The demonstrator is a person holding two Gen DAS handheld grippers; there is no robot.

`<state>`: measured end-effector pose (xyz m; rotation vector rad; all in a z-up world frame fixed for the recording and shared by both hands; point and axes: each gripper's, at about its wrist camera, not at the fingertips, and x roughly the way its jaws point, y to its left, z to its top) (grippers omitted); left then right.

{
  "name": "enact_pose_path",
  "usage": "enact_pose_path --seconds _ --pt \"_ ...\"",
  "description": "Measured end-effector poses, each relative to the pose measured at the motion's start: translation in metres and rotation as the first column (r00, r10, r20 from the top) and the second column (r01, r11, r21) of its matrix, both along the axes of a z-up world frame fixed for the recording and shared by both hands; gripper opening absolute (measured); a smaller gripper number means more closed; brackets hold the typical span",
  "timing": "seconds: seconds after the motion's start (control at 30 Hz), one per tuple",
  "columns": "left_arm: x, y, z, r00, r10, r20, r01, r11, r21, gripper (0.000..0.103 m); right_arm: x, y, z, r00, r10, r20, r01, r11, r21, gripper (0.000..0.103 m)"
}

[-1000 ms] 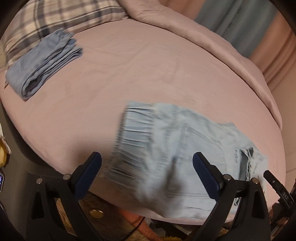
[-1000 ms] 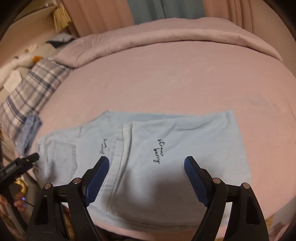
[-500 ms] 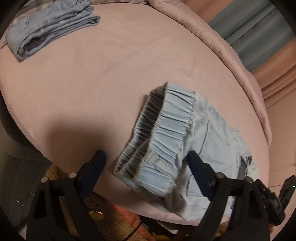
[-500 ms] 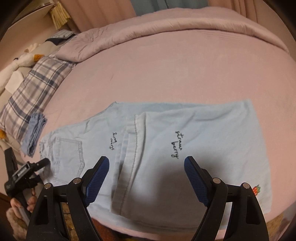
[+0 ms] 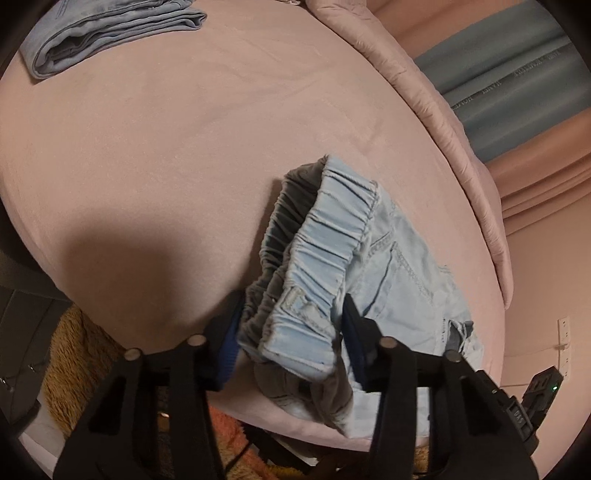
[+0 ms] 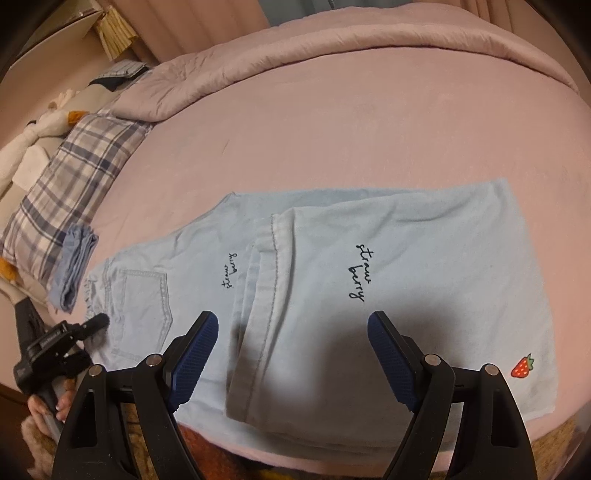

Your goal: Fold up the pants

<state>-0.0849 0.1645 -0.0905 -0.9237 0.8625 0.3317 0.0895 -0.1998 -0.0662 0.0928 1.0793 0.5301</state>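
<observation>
L tool (image 5: pixel 291 332) tilted down, jaws just closing round pants (image 5: pixel 325 258) waistband; R tool (image 6: pixel 291 354) spread above legs.

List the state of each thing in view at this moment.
Light blue pants: spread on the bed, legs folded back over themselves.
Waistband: bunched, lifted, between the left gripper's jaws.
Left gripper: jaws have just been closing around the waistband.
Right gripper: open, holding nothing.
Darker jeans: folded, by the pillow.
</observation>
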Motion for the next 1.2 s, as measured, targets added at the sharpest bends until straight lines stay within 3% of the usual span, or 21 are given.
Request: enact_pose_path --seconds 0.13,0.23,0.33,0.57,0.77,0.93,1.07,1.17,1.2 --pt "-0.001 -0.006 0.017 0.999 -0.008 0.031 0.008 1.0 0.009 0.031 -0.001 -0.001 0.003 1.0 0.0 0.008 0.0 1.0 0.003 0.083" --pt "-0.001 -0.013 0.037 0.996 -0.031 0.083 0.03 1.0 0.008 0.028 -0.001 -0.006 0.004 1.0 -0.01 0.014 0.01 1.0 0.008 0.083" --pt "0.007 -0.03 0.06 0.987 -0.094 0.127 0.088 0.995 0.053 0.028 0.0 -0.012 0.004 1.0 -0.029 0.01 0.029 0.999 0.022 0.083" --pt "0.036 -0.087 0.092 0.939 -0.305 0.162 0.277 0.945 0.175 0.027 0.0 -0.022 0.007 0.998 -0.065 0.016 0.064 0.997 0.044 0.083" --pt "0.068 -0.132 0.079 0.891 -0.444 0.097 0.418 0.884 0.211 0.027 -0.001 -0.036 0.007 0.994 -0.105 0.016 0.104 0.993 0.058 0.083" --pt "0.094 -0.16 0.043 0.853 -0.522 -0.008 0.513 0.834 0.202 0.027 0.0 -0.048 0.005 0.989 -0.145 -0.001 0.145 0.987 0.066 0.083" --pt "0.106 -0.169 0.011 0.831 -0.553 -0.065 0.556 0.82 0.135 0.029 0.001 -0.055 0.001 0.987 -0.159 -0.025 0.161 0.984 0.074 0.083" --pt "0.108 -0.173 0.012 0.825 -0.562 -0.057 0.564 0.814 0.139 0.033 0.0 -0.057 -0.001 0.986 -0.161 -0.036 0.164 0.984 0.067 0.083" --pt "0.107 -0.172 0.015 0.822 -0.567 -0.05 0.568 0.81 0.145 0.039 0.0 -0.058 -0.001 0.985 -0.166 -0.042 0.168 0.984 0.066 0.083"
